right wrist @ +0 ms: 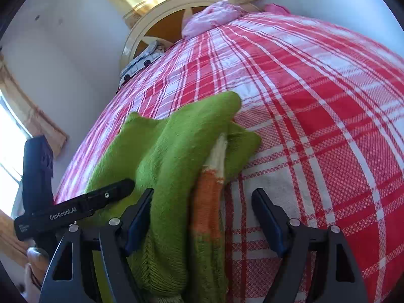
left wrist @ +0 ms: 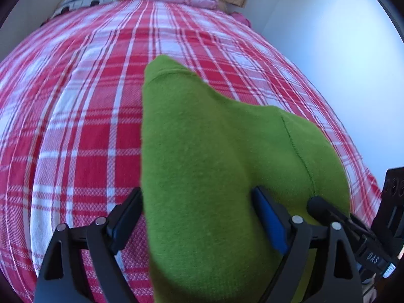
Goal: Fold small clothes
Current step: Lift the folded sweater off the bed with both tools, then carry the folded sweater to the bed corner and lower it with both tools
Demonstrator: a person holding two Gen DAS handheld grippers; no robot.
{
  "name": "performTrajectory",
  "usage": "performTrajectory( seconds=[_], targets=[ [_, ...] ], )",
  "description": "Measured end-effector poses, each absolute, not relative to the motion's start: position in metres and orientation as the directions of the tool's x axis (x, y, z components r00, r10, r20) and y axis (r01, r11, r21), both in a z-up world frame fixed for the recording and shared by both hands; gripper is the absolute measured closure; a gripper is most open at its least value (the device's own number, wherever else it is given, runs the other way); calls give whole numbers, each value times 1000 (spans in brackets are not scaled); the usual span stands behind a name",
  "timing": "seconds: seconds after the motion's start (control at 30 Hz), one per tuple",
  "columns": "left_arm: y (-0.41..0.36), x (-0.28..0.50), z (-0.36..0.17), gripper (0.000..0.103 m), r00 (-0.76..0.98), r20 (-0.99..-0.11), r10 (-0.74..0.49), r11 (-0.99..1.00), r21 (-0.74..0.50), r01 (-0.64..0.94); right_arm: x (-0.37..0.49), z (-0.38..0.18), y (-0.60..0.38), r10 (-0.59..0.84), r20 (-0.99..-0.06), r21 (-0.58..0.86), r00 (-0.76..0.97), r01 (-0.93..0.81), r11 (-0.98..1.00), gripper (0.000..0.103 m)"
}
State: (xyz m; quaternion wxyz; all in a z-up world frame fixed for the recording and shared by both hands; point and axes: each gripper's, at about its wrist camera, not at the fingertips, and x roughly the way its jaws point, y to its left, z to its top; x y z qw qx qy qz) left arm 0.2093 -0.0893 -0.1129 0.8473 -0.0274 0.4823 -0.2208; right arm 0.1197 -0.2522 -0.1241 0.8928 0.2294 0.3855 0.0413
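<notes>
A green knitted garment (left wrist: 214,164) lies bunched on the red and white plaid bedspread (left wrist: 75,126). In the right wrist view it (right wrist: 171,156) shows an orange and cream striped part (right wrist: 210,192) along its right edge. My left gripper (left wrist: 197,212) is open, its fingers either side of the green cloth. My right gripper (right wrist: 202,214) is open too, straddling the garment's striped edge. The right gripper's finger (left wrist: 325,209) shows at the lower right of the left wrist view, and the left gripper's body (right wrist: 75,209) at the lower left of the right wrist view.
A pink crumpled cloth (right wrist: 212,17) and a grey-white patterned item (right wrist: 141,63) lie at the bed's far end by a cream round headboard (right wrist: 156,15). White walls flank the bed. A window with yellow curtains (right wrist: 15,136) is at left.
</notes>
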Motion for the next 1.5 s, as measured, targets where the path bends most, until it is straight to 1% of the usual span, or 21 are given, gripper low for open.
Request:
performTrajectory(
  seconds=[0.03,0.07,0.1,0.13,0.17,0.27,0.33,0.37,0.43,0.53,0.87,1.1,1.27,1.5],
  targets=[
    [-92,207,-112,28,443,-798,-408,896,-258,361,119,-123,-247,243,-675,416,696,88,905,29],
    [-95,204,-111,32,448,-790,-418,890,-258,376,119,-123,-243,244,-677,405,695,74,911,47],
    [-97,202,-110,33,462,-789,-406,894,-237,382,118,-123,-241,281,-665,432,692,49,901,59],
    [-100,199,-108,35,479,-787,-390,897,-206,391,116,-125,-240,306,-646,472,699,52,880,61],
    [-102,197,-107,36,488,-786,-380,898,-188,397,115,-126,-239,296,-645,470,704,61,880,62],
    [-102,193,-101,44,511,-780,-362,903,-157,401,111,-123,-235,265,-646,457,716,85,885,66],
    [-101,187,-93,51,532,-769,-353,903,-131,409,106,-116,-226,223,-655,410,722,92,908,68],
    [-101,185,-89,52,542,-764,-350,902,-120,415,102,-111,-222,204,-659,382,724,88,920,69],
    [-101,177,-81,55,555,-756,-347,900,-103,423,92,-100,-213,179,-662,342,728,80,936,70],
    [-100,167,-76,58,549,-758,-353,898,-110,426,80,-94,-209,174,-672,341,720,92,935,71],
    [-96,135,-78,59,527,-770,-361,883,-100,458,31,-85,-195,154,-666,338,730,111,935,72],
    [-106,107,-63,59,528,-746,-406,852,-100,514,-1,-69,-195,133,-660,326,739,123,937,72],
    [-143,86,-44,59,507,-707,-493,785,-109,610,-39,-40,-216,47,-629,289,776,178,941,73],
    [-239,47,-13,59,416,-639,-647,623,-129,771,-118,0,-291,-180,-533,257,827,361,896,73]
  ],
)
